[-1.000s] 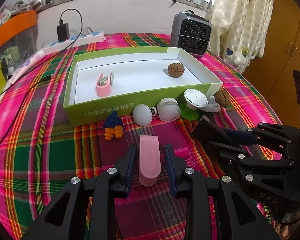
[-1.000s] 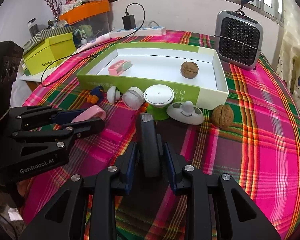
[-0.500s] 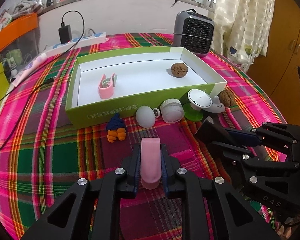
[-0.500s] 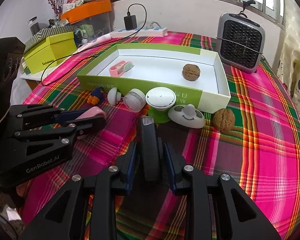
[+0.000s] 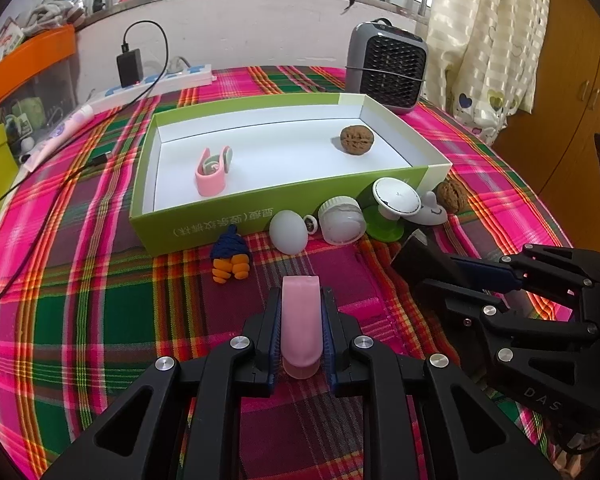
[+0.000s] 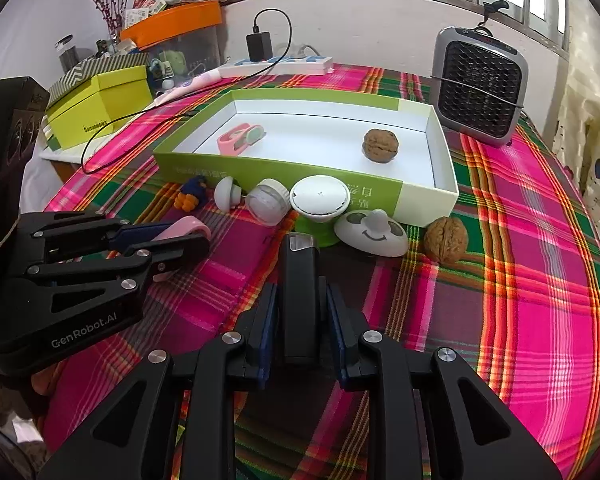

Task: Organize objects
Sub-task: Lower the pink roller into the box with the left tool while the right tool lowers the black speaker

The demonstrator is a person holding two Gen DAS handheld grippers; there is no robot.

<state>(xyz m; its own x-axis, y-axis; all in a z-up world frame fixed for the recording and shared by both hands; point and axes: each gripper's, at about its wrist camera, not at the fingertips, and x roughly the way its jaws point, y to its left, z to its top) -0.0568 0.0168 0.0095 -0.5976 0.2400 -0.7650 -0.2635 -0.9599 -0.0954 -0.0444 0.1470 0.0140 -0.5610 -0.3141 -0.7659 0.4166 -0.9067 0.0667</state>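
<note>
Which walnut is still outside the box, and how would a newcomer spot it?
Start at the green box on the plaid cloth. Follow its near wall to the white right-hand corner. The loose walnut lies on the cloth there, beside a white smiley-faced lid; the other walnut sits inside the box.

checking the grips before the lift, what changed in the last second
Both grippers closed. The left gripper has just shut its fingers on the pink clip; the right gripper has just tightened on the black block. Neither thing has moved across the cloth. The green box, both walnuts and the small items before it stayed put.
</note>
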